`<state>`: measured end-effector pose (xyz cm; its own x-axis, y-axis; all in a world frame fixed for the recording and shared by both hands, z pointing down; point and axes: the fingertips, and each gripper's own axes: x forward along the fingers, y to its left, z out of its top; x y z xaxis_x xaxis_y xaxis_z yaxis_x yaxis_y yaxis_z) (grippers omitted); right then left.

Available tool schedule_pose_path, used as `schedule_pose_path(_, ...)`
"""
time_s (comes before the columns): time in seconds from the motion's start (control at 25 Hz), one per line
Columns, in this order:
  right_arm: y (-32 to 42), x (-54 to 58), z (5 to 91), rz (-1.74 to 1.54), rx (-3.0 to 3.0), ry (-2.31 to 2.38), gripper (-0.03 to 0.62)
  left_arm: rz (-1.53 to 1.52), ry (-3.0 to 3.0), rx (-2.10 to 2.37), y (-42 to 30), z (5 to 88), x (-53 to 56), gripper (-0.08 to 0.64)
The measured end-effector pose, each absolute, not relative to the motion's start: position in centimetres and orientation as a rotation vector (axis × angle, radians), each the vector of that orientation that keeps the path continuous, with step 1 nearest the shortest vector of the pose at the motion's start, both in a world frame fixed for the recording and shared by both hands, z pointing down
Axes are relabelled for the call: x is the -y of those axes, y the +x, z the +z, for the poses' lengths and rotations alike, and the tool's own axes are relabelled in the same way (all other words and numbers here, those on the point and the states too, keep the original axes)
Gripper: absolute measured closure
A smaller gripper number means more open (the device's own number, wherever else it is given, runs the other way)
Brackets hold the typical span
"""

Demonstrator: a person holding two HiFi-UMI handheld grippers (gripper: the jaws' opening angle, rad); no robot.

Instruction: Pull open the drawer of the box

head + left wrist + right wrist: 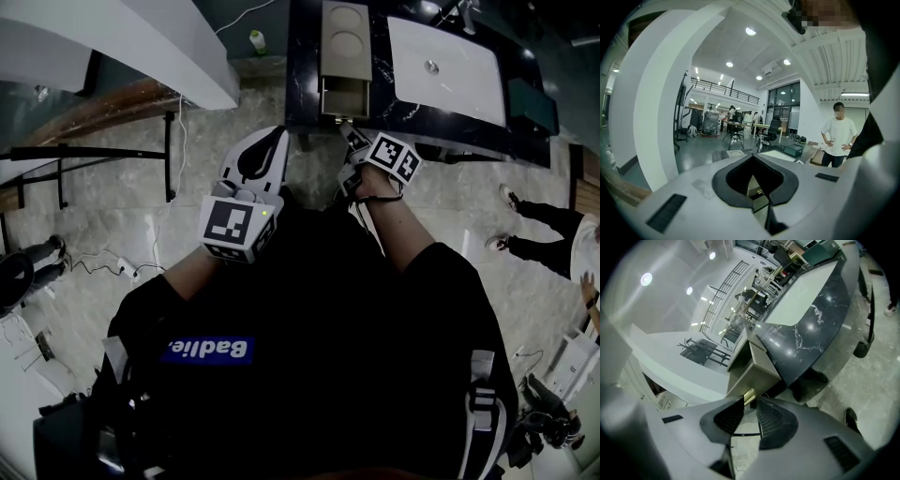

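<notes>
A beige box (343,33) stands on the dark marble table (412,114). Its drawer (344,95) juts out toward me over the table's edge. My right gripper (348,128) reaches to the drawer front, and in the right gripper view the right gripper (750,401) has its jaws closed around the drawer's brass handle (749,394). My left gripper (279,133) hangs left of the table, away from the box, with its jaws together and nothing held. In the left gripper view the left gripper (752,158) shows a sliver of the box through its gap.
A white board (442,58) lies on the table beside the box, with dark cases (531,101) at the right end. A white curved structure (141,37) and a green bottle (256,40) are at the left. A person's legs (539,234) stand at the right.
</notes>
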<state>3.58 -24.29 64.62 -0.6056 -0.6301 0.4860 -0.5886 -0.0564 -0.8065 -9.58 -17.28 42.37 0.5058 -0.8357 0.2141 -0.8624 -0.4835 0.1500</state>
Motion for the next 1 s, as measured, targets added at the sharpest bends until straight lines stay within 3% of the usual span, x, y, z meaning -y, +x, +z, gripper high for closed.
schedule_pose_path(0.4,6.8,19.7,64.1,-1.700,-2.094,-1.596,0.529,0.119,2.513,1.335,-9.3,43.2,16.5,0.568)
schedule_pose_path(0.84,7.4,18.9,49.8,-0.619,-2.640,-1.896,0.529,0.074,2.576,1.368,-5.4,41.4,13.9,0.568)
schedule_pose_path(1.0,8.0,16.3,47.2,-0.378,-2.790,-1.892,0.529,0.107,2.528,1.464,-3.0,41.1,11.9,0.568)
